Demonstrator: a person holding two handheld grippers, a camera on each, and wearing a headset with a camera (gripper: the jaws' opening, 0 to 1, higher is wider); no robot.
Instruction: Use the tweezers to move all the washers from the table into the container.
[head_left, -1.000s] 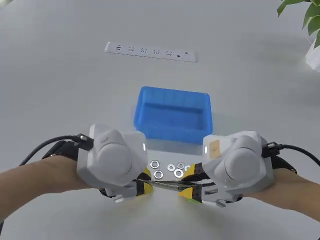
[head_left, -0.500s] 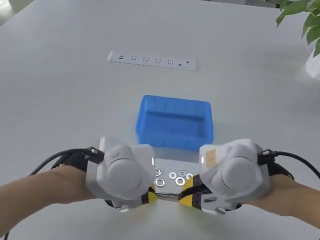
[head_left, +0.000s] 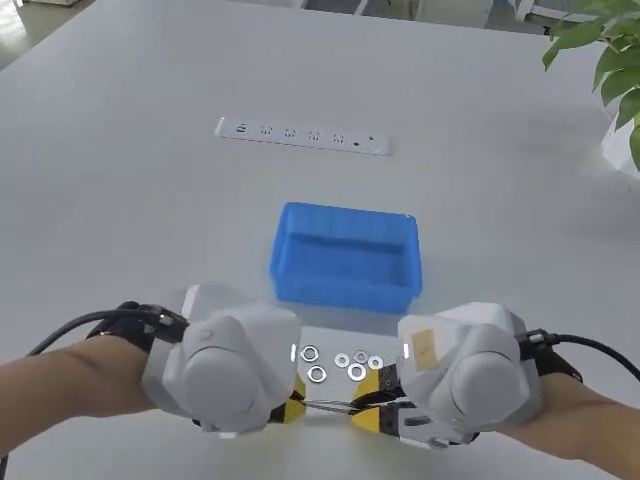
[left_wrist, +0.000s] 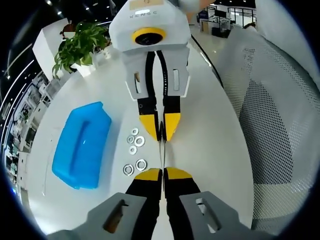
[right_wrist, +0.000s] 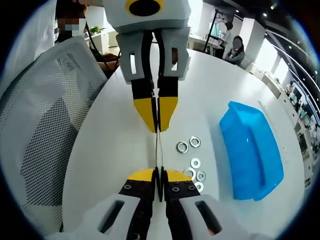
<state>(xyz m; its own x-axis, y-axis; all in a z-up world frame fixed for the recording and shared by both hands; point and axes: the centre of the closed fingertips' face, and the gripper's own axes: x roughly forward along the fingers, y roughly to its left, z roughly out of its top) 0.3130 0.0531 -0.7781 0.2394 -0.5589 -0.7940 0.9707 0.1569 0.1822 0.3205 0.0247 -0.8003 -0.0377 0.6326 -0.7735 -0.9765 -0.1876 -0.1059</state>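
Head view: the white housings of the left gripper (head_left: 288, 403) and right gripper (head_left: 366, 413) covered their jaws and both ends of the tweezers (head_left: 326, 406), leaving a thin middle stretch in sight. Could not tell whether any washers (head_left: 342, 360) lay under the right housing. Plant (head_left: 598, 55) was cut by the right edge.

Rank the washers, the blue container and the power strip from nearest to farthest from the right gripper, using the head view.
1. Washers, just ahead of the right gripper.
2. Blue container, beyond the washers.
3. Power strip, farthest back.
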